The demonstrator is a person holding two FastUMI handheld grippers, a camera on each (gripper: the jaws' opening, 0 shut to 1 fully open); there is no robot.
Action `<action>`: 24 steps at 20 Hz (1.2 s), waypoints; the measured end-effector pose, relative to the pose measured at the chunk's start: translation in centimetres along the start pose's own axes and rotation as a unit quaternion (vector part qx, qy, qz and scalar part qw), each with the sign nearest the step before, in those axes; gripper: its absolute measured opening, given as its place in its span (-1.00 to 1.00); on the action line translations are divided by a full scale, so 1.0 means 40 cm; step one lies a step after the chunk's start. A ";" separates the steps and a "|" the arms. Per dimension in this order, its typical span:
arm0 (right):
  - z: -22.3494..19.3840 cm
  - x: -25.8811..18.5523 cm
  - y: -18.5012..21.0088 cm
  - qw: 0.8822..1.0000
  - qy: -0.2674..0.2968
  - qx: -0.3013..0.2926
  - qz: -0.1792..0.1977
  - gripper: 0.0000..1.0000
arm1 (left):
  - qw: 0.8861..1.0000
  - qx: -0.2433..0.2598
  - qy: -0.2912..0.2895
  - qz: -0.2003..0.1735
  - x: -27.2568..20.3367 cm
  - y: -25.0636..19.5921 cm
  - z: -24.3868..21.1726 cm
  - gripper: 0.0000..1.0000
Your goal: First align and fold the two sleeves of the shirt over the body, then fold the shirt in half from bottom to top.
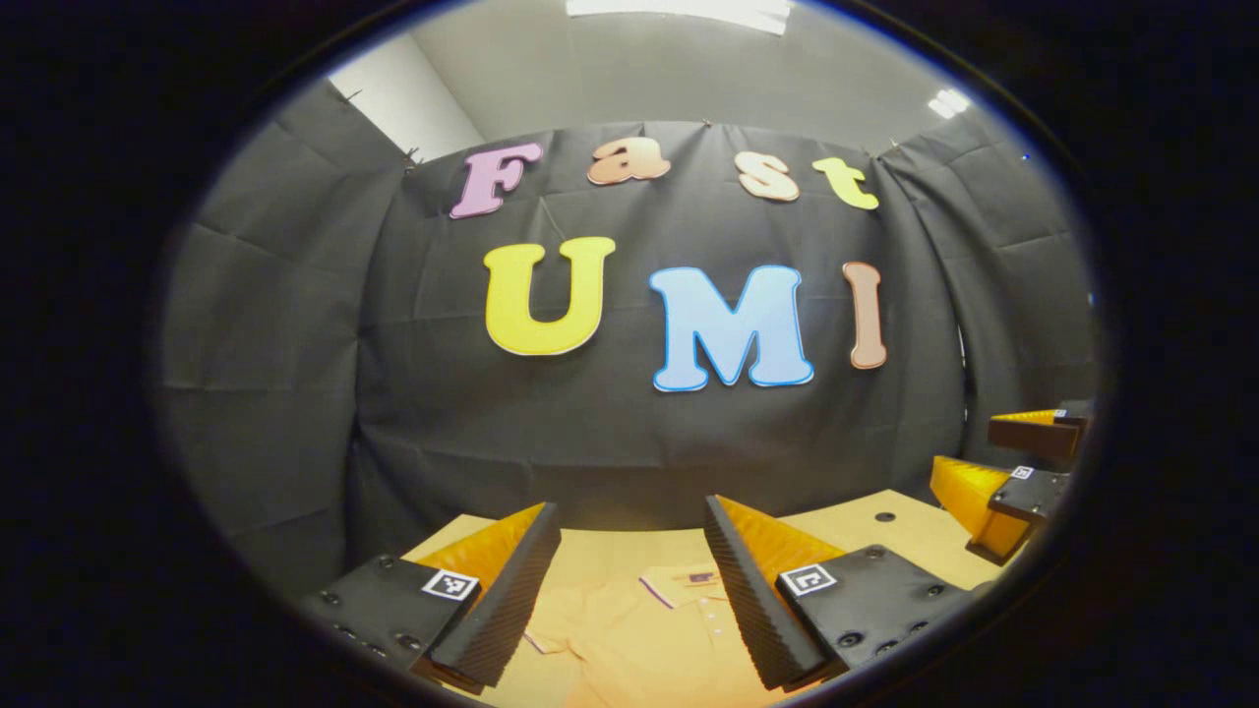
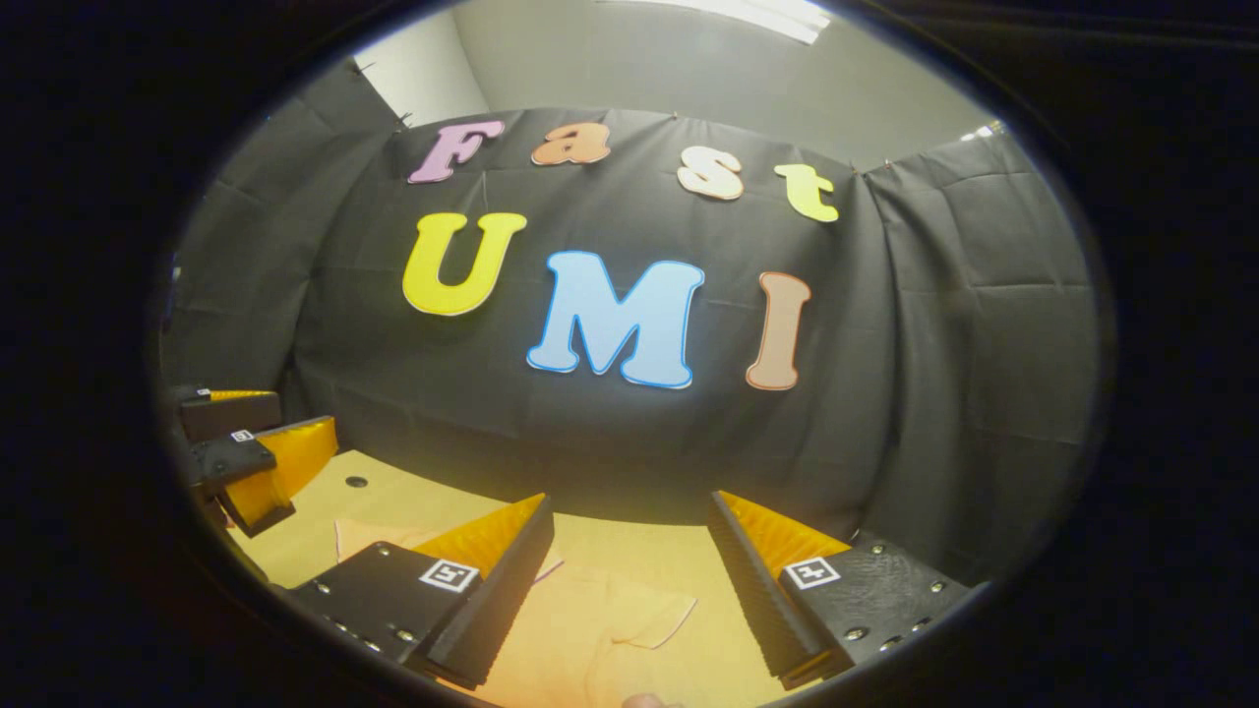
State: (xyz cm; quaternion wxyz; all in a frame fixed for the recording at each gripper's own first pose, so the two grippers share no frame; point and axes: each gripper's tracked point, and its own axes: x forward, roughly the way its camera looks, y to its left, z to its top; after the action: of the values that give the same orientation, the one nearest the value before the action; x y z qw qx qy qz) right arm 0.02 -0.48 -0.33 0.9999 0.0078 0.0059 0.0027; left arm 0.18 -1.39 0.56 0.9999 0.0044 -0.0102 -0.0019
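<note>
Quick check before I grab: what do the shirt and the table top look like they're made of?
Shirt: soft woven or knit cloth, matte; it lies limp with a folded collar and a sleeve draping flat. Table: smooth, rigid board, likely wood or laminate, slight sheen, with a drilled hole; exact material unclear.

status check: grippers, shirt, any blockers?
Left gripper open, above the collar. Right gripper open, above a sleeve. Shirt flat on the table, unfolded. No obstruction seen.
</note>
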 end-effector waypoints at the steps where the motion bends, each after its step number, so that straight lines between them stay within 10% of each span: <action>1: -0.001 0.001 -0.001 1.000 0.001 0.000 0.000 0.94 | 1.000 -0.002 0.001 0.001 0.002 0.000 0.000 0.90; 24: -0.221 0.178 -0.070 0.993 0.113 0.033 0.002 0.94 | 0.999 0.000 0.023 0.031 0.040 0.009 -0.044 0.91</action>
State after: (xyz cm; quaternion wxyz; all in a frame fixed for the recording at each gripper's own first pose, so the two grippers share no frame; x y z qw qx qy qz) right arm 7.06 -3.12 -9.28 0.9920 0.0410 0.1191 0.0052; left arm 1.81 -1.00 -1.18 0.9995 0.0036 0.0124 0.0291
